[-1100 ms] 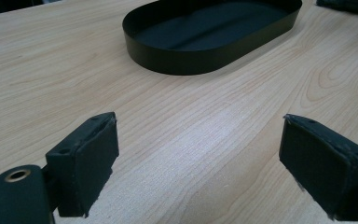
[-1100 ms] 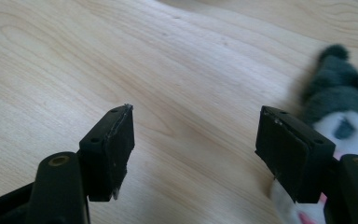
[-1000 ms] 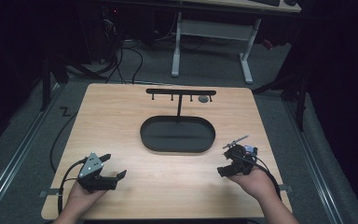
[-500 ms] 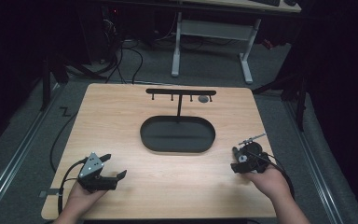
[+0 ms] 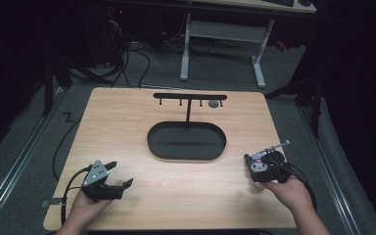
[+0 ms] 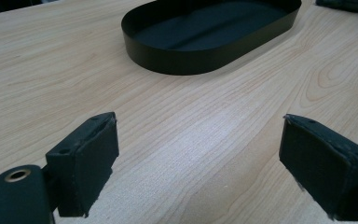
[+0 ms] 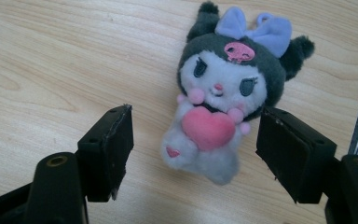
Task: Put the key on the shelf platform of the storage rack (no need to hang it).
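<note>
Your right tongs [image 7: 193, 140] have slid to the table's [image 5: 127, 127] right edge and just spread wider around the plush keychain [image 7: 223, 98] lying there, not yet pinched, while your left tongs [image 6: 200, 163] rest spread and empty.

We see a small plush doll [image 7: 219, 105] lying face-up on the pale wooden table [image 7: 51, 60], at its right edge, to the right of the black oval tray [image 5: 186, 141] and near it. The doll has a white face under a dark grey hood, a lilac bow, a pink skull badge and a pink heart clasped at its chest.
</note>
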Tool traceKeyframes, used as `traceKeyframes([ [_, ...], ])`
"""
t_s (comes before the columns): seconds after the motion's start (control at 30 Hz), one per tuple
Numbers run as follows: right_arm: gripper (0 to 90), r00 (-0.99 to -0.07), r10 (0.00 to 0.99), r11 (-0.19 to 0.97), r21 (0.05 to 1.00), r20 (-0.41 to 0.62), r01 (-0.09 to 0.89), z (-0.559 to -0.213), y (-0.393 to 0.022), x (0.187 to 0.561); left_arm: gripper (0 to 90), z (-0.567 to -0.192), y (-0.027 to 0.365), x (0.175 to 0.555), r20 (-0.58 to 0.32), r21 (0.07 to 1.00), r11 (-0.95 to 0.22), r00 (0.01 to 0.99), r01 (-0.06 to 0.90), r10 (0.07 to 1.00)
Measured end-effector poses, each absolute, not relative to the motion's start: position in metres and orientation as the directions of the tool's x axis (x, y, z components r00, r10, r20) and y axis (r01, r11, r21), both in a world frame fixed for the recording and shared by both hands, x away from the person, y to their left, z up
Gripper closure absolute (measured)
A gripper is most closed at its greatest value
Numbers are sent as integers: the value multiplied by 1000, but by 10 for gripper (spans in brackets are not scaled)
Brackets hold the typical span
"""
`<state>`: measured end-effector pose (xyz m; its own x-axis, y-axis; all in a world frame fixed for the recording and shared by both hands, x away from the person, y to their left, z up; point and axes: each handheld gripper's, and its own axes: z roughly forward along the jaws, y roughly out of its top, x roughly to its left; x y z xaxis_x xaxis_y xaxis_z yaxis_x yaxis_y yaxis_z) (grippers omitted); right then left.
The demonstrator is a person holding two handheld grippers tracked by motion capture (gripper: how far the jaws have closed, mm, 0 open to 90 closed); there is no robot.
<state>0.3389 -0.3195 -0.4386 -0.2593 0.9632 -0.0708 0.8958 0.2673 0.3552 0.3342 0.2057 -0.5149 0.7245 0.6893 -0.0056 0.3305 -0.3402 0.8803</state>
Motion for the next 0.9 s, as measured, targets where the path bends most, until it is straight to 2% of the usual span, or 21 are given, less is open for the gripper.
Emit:
traceKeyframes([
  [0.53,224,-210,976,215,349,-55,912,-458,-330,338,126,-516,204,334,-6,877,-345,725,335,688],
  [0.9,211,-211,976,215,330,-47,919,-469,-328,338,124,-516,204,333,-5,876,-348,727,334,687],
])
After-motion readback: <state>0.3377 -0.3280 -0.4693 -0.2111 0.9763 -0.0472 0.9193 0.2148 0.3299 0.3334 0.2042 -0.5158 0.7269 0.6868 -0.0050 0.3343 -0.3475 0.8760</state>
